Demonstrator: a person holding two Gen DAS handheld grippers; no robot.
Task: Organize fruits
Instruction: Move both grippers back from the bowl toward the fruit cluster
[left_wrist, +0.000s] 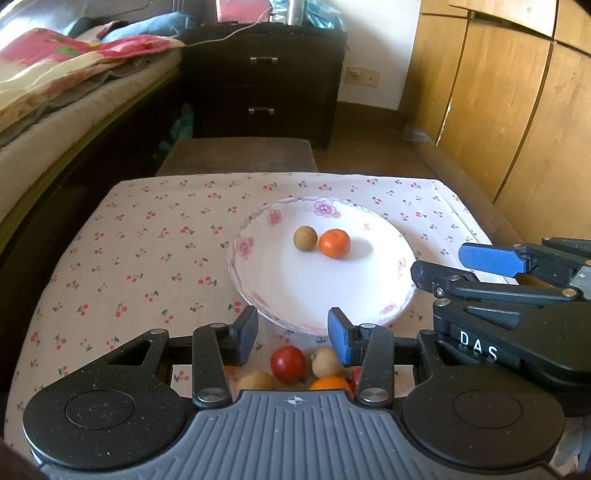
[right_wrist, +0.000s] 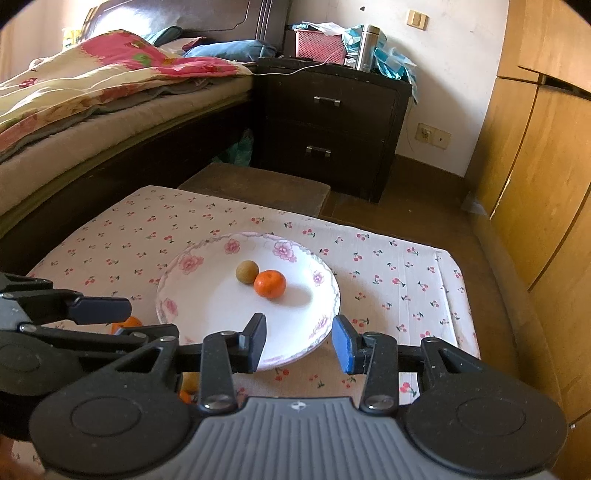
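A white flowered plate (left_wrist: 314, 291) (right_wrist: 221, 306) sits on the cherry-print cloth and holds a brown longan (left_wrist: 305, 238) (right_wrist: 247, 272) touching a small orange (left_wrist: 334, 243) (right_wrist: 270, 283). My left gripper (left_wrist: 293, 332) hovers open over the plate's near rim with nothing between its fingers. On the cloth below it lie a red fruit (left_wrist: 287, 363), two longans (left_wrist: 325, 363) (left_wrist: 255, 380) and another orange (left_wrist: 330, 384), partly hidden by the gripper body. My right gripper (right_wrist: 300, 341) (left_wrist: 461, 266) is open and empty at the plate's right rim. The left gripper (right_wrist: 125, 321) shows at the left edge of the right wrist view.
The cherry-print cloth (left_wrist: 129, 258) covers a low table. A brown stool (left_wrist: 236, 155) stands just beyond its far edge. A bed (left_wrist: 55, 92) runs along the left, a dark nightstand (left_wrist: 262, 85) stands at the back, and a wooden wardrobe (left_wrist: 517, 110) lines the right.
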